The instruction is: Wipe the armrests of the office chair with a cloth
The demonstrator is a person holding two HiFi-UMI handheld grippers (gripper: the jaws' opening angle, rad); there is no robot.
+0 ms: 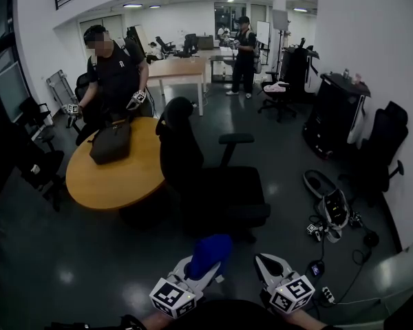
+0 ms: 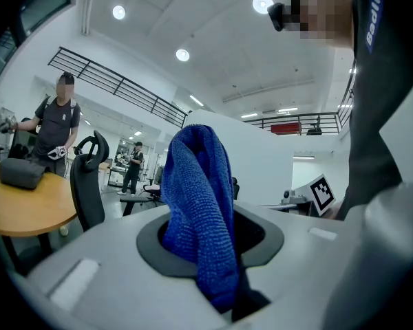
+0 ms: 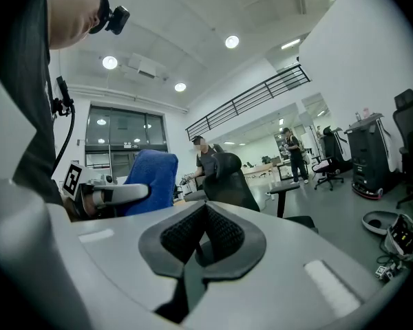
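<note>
The left claw (image 1: 205,258) is clamped on a blue cloth (image 1: 210,251). In the left gripper view the cloth (image 2: 198,205) stands up out of the closed jaws in a folded bunch, with a tail hanging down over the claw (image 2: 208,234) toward the camera. The right claw (image 1: 265,261) sits just beside it, low in the head view. Its jaws are pressed together with nothing between them, as the right gripper view (image 3: 205,234) shows.

Both claws are held in front of a black chair (image 1: 193,163), and neither touches it. The chair has a tall back and a flat armrest (image 1: 235,138) on a post on its far side. The cloth is near the seat edge but clear of it. From the right gripper view, the cloth (image 3: 151,181) shows to the left of the chair (image 3: 227,177) and its armrest (image 3: 289,188).

To the chair's left is a round wooden bench (image 1: 110,181) with a dark bag (image 1: 111,141) on it. A person (image 1: 113,74) in black stands behind the bench.
</note>
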